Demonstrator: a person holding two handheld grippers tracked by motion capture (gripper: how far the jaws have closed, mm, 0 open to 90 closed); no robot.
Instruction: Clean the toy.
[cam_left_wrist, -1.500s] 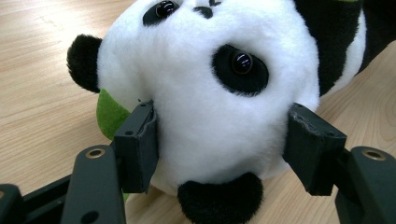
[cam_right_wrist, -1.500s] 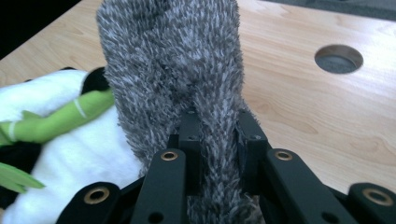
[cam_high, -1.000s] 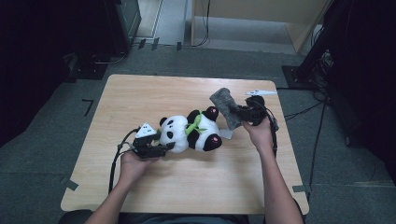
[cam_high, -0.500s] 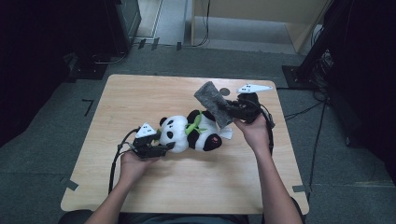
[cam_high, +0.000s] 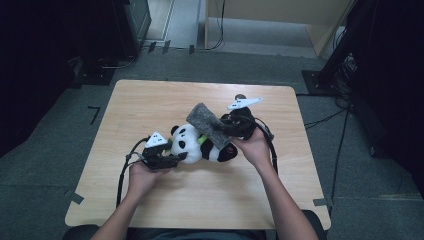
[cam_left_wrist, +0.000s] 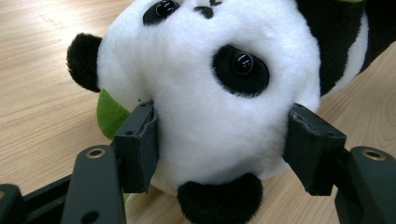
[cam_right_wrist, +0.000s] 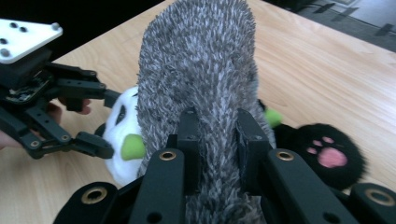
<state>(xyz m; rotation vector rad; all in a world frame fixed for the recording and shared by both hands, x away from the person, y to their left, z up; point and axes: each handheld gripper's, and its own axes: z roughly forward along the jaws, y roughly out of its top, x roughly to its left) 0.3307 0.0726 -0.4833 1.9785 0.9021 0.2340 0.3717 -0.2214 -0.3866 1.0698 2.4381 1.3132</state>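
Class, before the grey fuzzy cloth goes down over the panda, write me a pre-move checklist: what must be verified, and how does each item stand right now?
1. Right gripper has a firm pinch on the grey fuzzy cloth: ok, jaws shut on a fold of it.
2. Left gripper steadies the panda: ok, pads press both sides of its white head.
3. Panda lies flat on the table: ok.
4. Cloth is lifted clear above the panda's body: ok in the high view; whether its far end brushes the toy, cannot tell.
5. Cloth is spread open enough to cover the toy: not ok, it is bunched at the jaws.
6. Cables clear of the toy: ok.
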